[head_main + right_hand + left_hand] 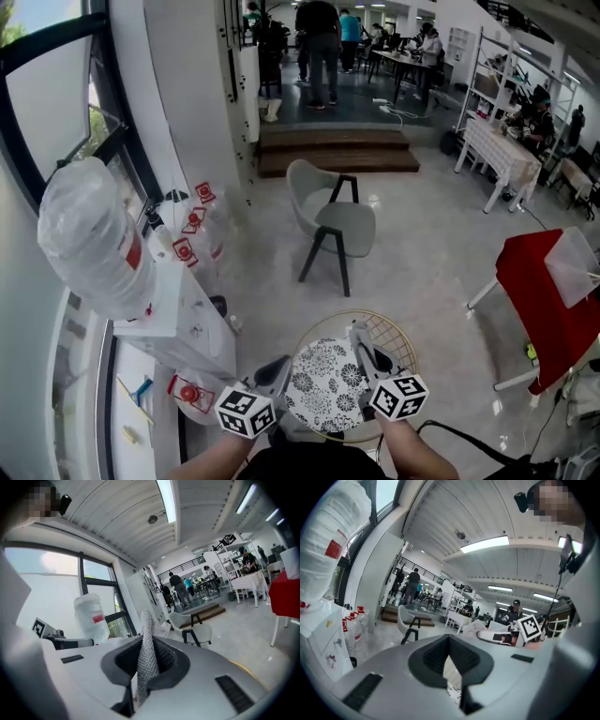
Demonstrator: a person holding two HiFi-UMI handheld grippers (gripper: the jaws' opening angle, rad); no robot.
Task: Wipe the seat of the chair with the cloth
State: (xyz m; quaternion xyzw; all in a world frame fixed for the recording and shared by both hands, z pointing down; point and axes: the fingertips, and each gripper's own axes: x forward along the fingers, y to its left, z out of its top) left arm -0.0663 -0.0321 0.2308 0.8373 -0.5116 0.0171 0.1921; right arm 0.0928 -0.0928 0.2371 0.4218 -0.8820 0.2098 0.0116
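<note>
Right below me stands a round chair with a gold wire frame (398,339) and a black-and-white flowered seat (326,382). Both grippers hover at its near edge, one on each side. My right gripper (360,332) is shut on a grey-white knitted cloth (146,639), which stands up between its jaws (143,679) in the right gripper view. My left gripper (277,366) has its jaws together with nothing in them (449,660); through a thin slit I see a bit of the flowered seat (453,693).
A water cooler with a big bottle (92,236) and a white cabinet (183,323) stand close on the left, with spare bottles (199,225) behind. A grey-green chair (330,217) is ahead, a red-covered table (553,302) at the right, steps (337,150) and people beyond.
</note>
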